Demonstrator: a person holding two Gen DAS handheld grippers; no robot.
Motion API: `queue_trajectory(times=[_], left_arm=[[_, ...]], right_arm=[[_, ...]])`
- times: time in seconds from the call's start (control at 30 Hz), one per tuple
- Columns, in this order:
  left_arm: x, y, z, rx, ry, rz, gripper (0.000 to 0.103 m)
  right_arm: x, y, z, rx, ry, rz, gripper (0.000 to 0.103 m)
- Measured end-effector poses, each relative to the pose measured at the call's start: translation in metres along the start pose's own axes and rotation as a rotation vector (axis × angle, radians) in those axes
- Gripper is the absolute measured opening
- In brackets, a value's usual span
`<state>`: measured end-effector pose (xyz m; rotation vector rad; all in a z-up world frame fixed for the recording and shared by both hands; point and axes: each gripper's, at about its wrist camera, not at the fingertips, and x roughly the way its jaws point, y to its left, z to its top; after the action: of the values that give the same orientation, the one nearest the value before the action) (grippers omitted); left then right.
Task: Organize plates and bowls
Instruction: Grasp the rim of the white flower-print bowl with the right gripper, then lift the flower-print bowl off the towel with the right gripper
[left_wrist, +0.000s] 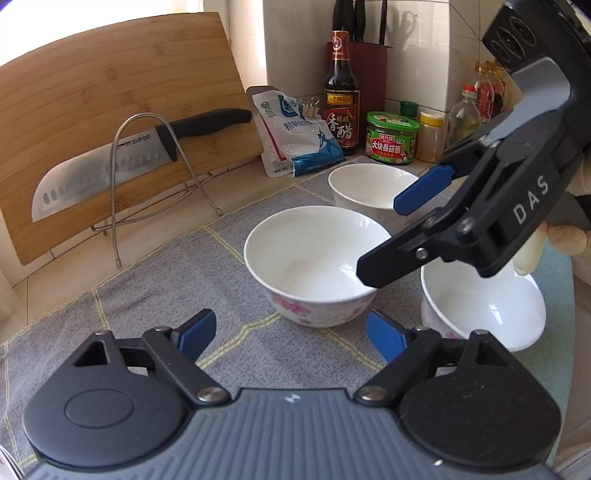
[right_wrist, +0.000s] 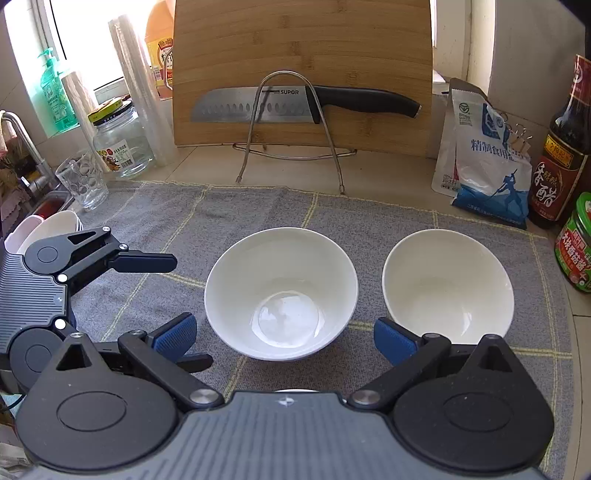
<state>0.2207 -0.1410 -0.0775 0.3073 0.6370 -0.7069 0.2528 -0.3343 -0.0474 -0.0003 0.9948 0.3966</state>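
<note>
Three white bowls stand on a grey cloth (left_wrist: 147, 295). The floral bowl (left_wrist: 314, 266) (right_wrist: 280, 291) is in the middle, a plain bowl (left_wrist: 373, 188) (right_wrist: 447, 284) lies beyond it, and a third bowl (left_wrist: 480, 310) sits to the right, under the right hand. My left gripper (left_wrist: 291, 336) (right_wrist: 192, 311) is open and empty, just short of the floral bowl. My right gripper (right_wrist: 284, 339) (left_wrist: 395, 236) hovers open above the floral bowl, holding nothing. Only a sliver of the third bowl (right_wrist: 295, 390) shows in the right wrist view.
A bamboo cutting board (right_wrist: 303, 70) with a knife (right_wrist: 295, 103) in a wire rack leans at the back. A salt bag (right_wrist: 484, 162), vinegar bottle (left_wrist: 341, 96) and sauce jar (left_wrist: 391, 138) stand nearby. A glass (right_wrist: 83, 181), a jar (right_wrist: 118, 140) and white dishes (right_wrist: 48, 229) are at the left.
</note>
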Motion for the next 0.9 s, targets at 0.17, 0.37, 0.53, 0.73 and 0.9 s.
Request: queue_trajectory(times=[0.17,0.37,0.53,0.73,0.9], left_arm=[[0.012,-0.004,0.005,0.017,0.014,-0.014,0.089],[0.021,-0.007,0.009,0.034,0.020,-0.031,0.089],[0.026,-0.006,0.013,0.034,0.017,-0.053,0.088],[0.029,-0.006,0.016,0.036,0.011,-0.083,0.088],[0.029,-0.005,0.015,0.027,0.007,-0.092,0.088]], right_arm=[[0.013,-0.008,0.008,0.015,0.018,0.045,0.103],[0.024,-0.014,0.015,0.024,0.030,0.079,0.103],[0.029,-0.017,0.020,0.037,0.034,0.098,0.098],[0.032,-0.019,0.023,0.042,0.041,0.098,0.090],[0.031,-0.020,0.023,0.048,0.042,0.104,0.088]])
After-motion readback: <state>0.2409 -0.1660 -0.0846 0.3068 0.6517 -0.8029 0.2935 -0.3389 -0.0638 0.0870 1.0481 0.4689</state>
